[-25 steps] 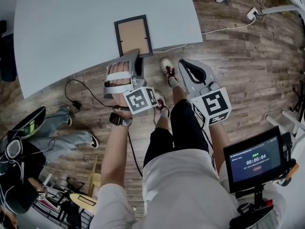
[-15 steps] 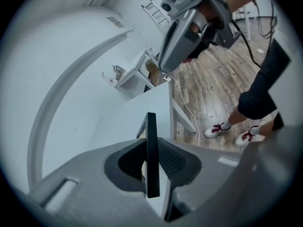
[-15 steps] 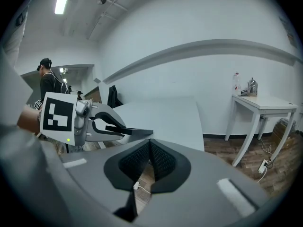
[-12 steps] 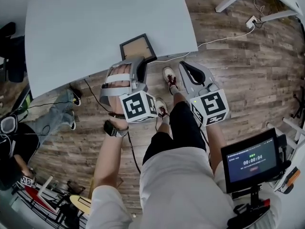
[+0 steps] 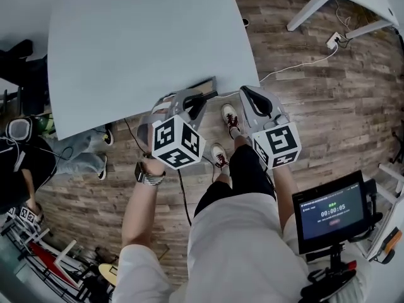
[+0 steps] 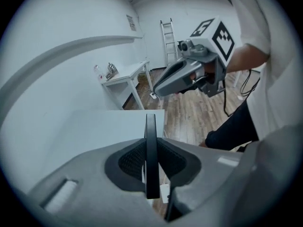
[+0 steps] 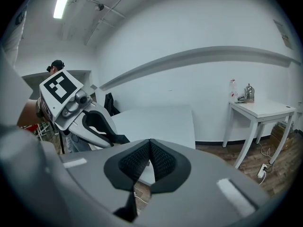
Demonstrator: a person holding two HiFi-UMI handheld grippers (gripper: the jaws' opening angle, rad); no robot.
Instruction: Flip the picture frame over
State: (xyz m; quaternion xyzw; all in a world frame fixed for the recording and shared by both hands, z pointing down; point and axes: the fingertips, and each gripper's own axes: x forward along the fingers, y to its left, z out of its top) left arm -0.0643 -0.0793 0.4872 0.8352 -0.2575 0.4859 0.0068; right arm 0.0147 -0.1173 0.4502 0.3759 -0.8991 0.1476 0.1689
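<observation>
The black picture frame (image 5: pixel 204 88) is off the pale grey table (image 5: pixel 139 36) at its near edge, tilted so steeply that only a dark sliver shows in the head view. My left gripper (image 5: pixel 192 103) is shut on its lower border. In the left gripper view the frame (image 6: pixel 150 145) stands edge-on between the ribbed pads (image 6: pixel 132 161). My right gripper (image 5: pixel 247 95) hangs just right of it over the floor, shut with nothing in it; its pads (image 7: pixel 160 161) meet. The right gripper view shows the left gripper (image 7: pixel 90 122) beside the table (image 7: pixel 156 119).
A white side table (image 7: pixel 258 110) with bottles stands by the far wall, a ladder (image 6: pixel 169 34) beyond it. A cable and power strip (image 5: pixel 331 40) lie on the wooden floor. A screen (image 5: pixel 331 210) sits at the lower right. A person (image 5: pixel 19 163) sits at the left.
The frame lay flat on the table with its brown backing up; now the left gripper has raised it and tipped it up on edge. Both grippers have risen.
</observation>
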